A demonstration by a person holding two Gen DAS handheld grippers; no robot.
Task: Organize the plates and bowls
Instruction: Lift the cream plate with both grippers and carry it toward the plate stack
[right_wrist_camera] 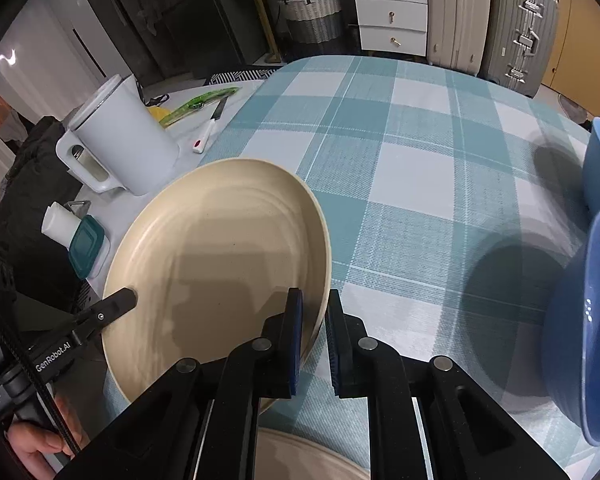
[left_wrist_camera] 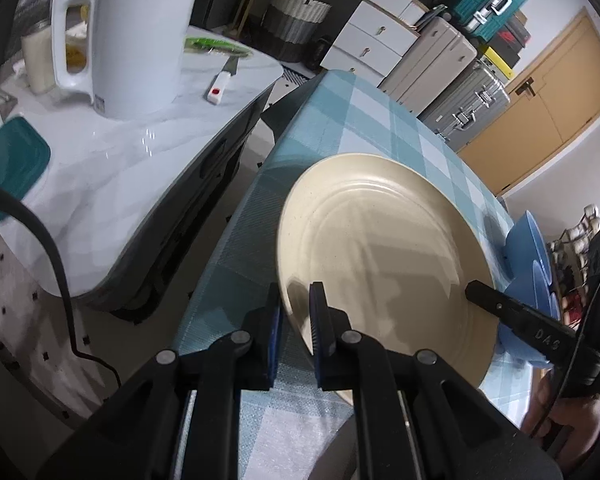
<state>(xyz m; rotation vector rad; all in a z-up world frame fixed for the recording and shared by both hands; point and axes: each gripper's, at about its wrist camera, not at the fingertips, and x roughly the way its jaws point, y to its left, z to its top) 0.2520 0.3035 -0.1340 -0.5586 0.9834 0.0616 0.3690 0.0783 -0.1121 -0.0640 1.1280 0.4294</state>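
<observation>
A large cream plate [left_wrist_camera: 380, 256] [right_wrist_camera: 220, 256] hangs tilted over the left edge of the blue checked table [right_wrist_camera: 420, 152], gripped at two opposite rims. My left gripper [left_wrist_camera: 298, 300] is shut on its near rim, one pad over the rim and one under. My right gripper [right_wrist_camera: 315, 304] is shut on the opposite rim in the same way. Each gripper shows in the other's view: the right gripper [left_wrist_camera: 500, 308] and the left gripper [right_wrist_camera: 112, 308]. Two blue bowls [right_wrist_camera: 592, 320] [left_wrist_camera: 528, 240] stand at the table's right side. A second cream rim [right_wrist_camera: 312, 456] shows under my right gripper.
A white side counter [left_wrist_camera: 120, 168] left of the table carries a white kettle [left_wrist_camera: 132, 40] [right_wrist_camera: 120, 140], a teal-lidded container [left_wrist_camera: 12, 160] and a white-handled knife [left_wrist_camera: 222, 80]. Suitcases [left_wrist_camera: 452, 80] and white drawers [right_wrist_camera: 392, 12] stand beyond the table. A black cable [left_wrist_camera: 56, 264] hangs at the left.
</observation>
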